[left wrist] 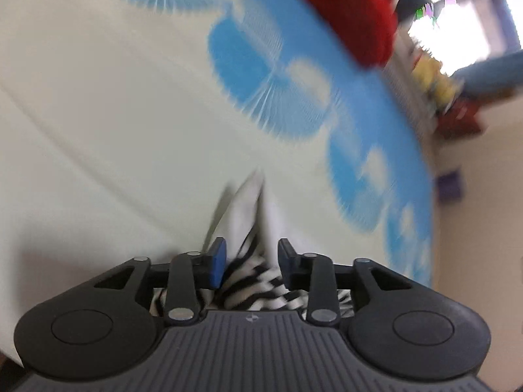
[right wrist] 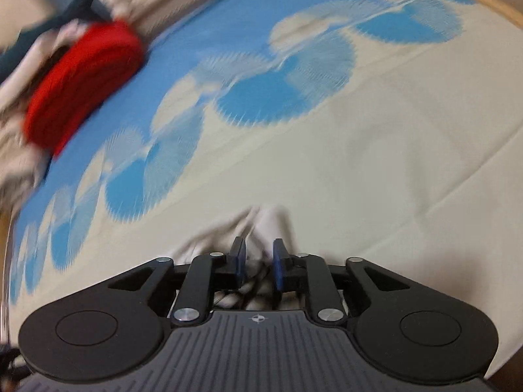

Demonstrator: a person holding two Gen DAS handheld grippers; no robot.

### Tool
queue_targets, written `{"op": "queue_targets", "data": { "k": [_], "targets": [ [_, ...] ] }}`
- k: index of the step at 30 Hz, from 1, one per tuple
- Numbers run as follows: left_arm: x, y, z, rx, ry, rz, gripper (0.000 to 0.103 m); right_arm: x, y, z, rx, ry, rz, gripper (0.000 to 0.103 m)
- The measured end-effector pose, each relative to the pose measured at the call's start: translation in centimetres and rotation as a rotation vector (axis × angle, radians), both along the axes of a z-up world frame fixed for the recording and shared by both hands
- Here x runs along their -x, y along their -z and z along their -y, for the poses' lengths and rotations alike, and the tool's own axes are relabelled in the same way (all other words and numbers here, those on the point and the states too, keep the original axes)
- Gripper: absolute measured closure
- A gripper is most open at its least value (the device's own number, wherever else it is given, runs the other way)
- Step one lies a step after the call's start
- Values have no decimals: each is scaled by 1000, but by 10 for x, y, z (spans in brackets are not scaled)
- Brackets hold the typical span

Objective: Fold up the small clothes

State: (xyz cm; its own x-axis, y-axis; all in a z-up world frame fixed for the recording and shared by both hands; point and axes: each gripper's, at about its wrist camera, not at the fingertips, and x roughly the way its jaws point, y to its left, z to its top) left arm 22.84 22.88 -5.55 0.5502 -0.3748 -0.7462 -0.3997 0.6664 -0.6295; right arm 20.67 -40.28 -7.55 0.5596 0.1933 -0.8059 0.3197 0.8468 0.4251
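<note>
1. Left wrist view: left gripper (left wrist: pixel 251 263), black with blue pads, sits at bottom centre; its jaws are part-closed with cloth bunched between them, grasping the white garment with black-and-white striped section (left wrist: pixel 253 228).
2. The striped part fills the gap between the left blue pad (left wrist: pixel 218 263) and the right one; the plain white part pokes forward past the fingertips toward frame centre.
3. Whether the pads press the cloth hard is unclear; heavy motion blur.
4. Background is a cream tablecloth with blue fan-shaped print (left wrist: pixel 130 130); blue pattern runs upper middle to lower right.
5. Red folded fabric item (left wrist: pixel 356 16) lies at upper right on the cloth, well apart from the garment.
6. Right wrist view: right gripper (right wrist: pixel 258 264) at bottom centre, jaws narrowly apart, clenched on the same white garment (right wrist: pixel 261 225); white folds rise ahead of and between the pads.
7. Tablecloth (right wrist: pixel 392 163) covers most of the frame; blue print runs upper right to lower left.
8. Red item (right wrist: pixel 85 81) sits upper left, blurred, beside indistinct white and dark things.
</note>
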Motion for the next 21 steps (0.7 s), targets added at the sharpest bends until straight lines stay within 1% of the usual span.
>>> {"op": "queue_targets", "data": {
  "k": [1, 2, 3, 5, 6, 7, 9, 10, 11, 12, 13, 15, 16, 18, 20, 21],
  "targets": [
    [3, -6, -2, 1, 8, 36, 61, 0, -3, 8, -20, 33, 11, 81],
    [4, -9, -2, -13, 36, 60, 61, 3, -7, 16, -53, 59, 49, 78],
    [5, -11, 1, -40, 72, 66, 59, 6, -12, 23, -59, 63, 78, 75],
    [6, -11, 13, -148, 184, 46, 55, 14, -19, 26, -3, 31, 98, 69],
    [6, -10, 22, -206, 238, 33, 51, 17, -20, 24, 38, -15, 102, 68],
    [8, -8, 31, -268, 298, 23, 48, 19, -18, 21, 69, -69, 99, 64],
    [16, 0, 50, -363, 400, 6, 28, 25, -13, 11, 123, -185, 72, 63],
    [21, 5, 60, -409, 447, -11, 25, 29, -10, 4, 165, -253, 63, 63],
    [24, 10, 68, -454, 493, -23, 24, 32, -9, -3, 201, -306, 65, 59],
    [29, 14, 74, -493, 532, -23, 24, 36, -7, -10, 242, -363, 67, 56],
    [33, 16, 81, -540, 564, -14, 24, 39, -4, -19, 292, -422, 63, 51],
    [32, 18, 90, -609, 583, 13, 24, 43, 5, -29, 375, -492, 37, 50],
    [30, 19, 93, -626, 579, 27, 24, 44, 10, -35, 419, -528, 28, 50],
    [26, 20, 95, -642, 549, 49, 24, 45, 14, -44, 469, -570, 44, 49],
    [18, 20, 101, -657, 531, 62, 24, 42, 19, -51, 497, -585, 62, 49],
    [14, 16, 105, -663, 521, 82, 24, 39, 21, -54, 515, -588, 72, 49]
  ]
}}
